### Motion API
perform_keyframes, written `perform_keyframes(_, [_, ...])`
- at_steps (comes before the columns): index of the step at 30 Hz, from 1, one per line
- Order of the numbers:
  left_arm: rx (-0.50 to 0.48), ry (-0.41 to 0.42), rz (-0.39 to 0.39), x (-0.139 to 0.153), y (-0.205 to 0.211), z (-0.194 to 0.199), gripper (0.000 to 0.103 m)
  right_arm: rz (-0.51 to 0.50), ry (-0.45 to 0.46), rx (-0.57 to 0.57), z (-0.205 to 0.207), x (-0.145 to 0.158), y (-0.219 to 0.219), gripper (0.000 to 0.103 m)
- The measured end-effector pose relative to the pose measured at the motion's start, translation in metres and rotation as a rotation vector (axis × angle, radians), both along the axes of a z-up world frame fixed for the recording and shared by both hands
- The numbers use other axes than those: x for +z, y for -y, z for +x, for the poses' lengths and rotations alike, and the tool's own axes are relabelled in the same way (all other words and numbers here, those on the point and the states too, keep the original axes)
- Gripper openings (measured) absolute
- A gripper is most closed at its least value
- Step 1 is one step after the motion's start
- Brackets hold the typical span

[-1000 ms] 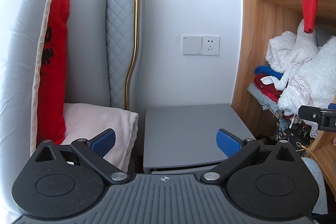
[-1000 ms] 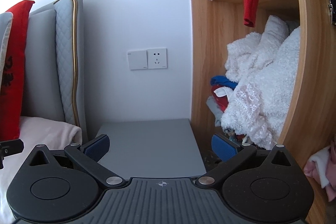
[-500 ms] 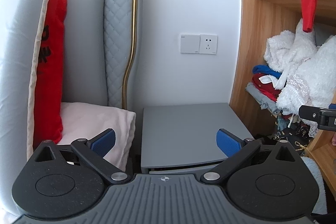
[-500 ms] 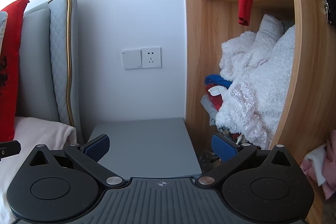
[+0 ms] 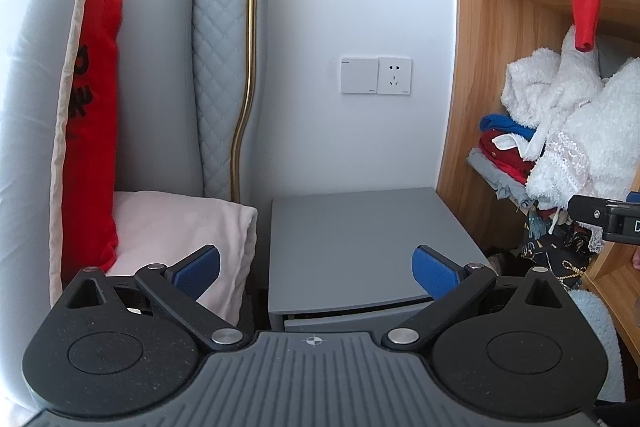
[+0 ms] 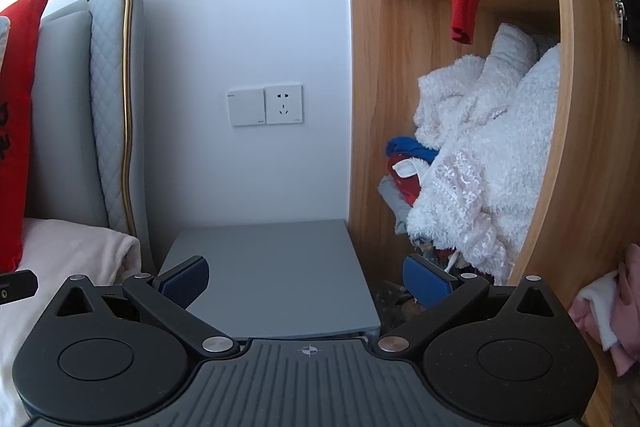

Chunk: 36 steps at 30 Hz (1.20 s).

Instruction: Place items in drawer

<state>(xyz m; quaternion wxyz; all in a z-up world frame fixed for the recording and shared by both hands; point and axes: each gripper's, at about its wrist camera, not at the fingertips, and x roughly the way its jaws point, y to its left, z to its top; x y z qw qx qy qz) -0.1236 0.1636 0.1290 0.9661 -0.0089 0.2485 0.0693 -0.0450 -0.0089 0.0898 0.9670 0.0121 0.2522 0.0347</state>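
1. Both tongs were spread wide with nothing in them: left tongs (image 5: 316, 269), right tongs (image 6: 306, 281).
2. The drawer (image 5: 360, 321) sat at 6 o'clock under the grey nightstand (image 5: 360, 239), only its top edge showing, looked closed.
3. Items were probably the clothes (image 6: 476, 179) piled in the wooden shelf (image 6: 384, 67) at 3 o'clock. Soft, light and floppy, I'd guess, so pinch a thick fold, not a loose edge.

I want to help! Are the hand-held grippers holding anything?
Left hand-held gripper: open, holding nothing.
Right hand-held gripper: open, holding nothing.
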Motion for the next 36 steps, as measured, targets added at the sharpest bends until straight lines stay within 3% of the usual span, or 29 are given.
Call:
perform_keyframes(12, [-0.067,-0.002,-0.011,-0.005,0.004,0.013,0.103,-0.017,0.022,-0.081,-0.002,0.001,0.004,0.103])
perform_keyframes(36, [-0.089,-0.029,-0.003,-0.011,0.007,0.018,0.103,-0.014,0.012,-0.092,0.0,-0.002,0.007,0.103])
